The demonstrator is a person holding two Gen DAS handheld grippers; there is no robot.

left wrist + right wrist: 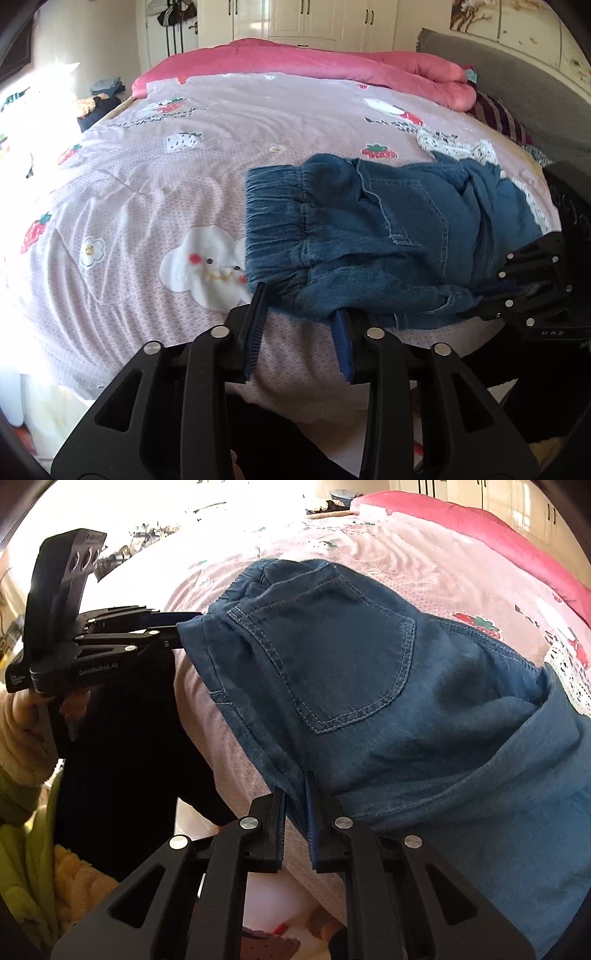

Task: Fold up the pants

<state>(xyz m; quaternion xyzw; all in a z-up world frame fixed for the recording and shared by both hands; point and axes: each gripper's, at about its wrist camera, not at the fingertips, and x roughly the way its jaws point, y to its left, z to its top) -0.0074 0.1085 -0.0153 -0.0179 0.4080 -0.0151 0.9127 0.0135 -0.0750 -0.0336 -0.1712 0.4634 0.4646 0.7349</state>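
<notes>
Blue denim pants (369, 229) lie on the pink strawberry-print bedspread (147, 177), elastic waistband to the left, back pocket up. My left gripper (301, 302) is open at the near waistband corner, its fingers on either side of the denim edge. My right gripper (295, 797) is nearly shut on the pants' near edge (332, 664) below the pocket. The right gripper also shows in the left wrist view (517, 288), and the left gripper shows in the right wrist view (173, 631) at the waistband corner.
A rolled pink quilt (332, 62) lies along the far side of the bed. A grey headboard (517, 85) and striped pillow (498, 118) are at the right. White lace fabric (458, 147) lies beyond the pants. Wardrobes (314, 18) stand behind.
</notes>
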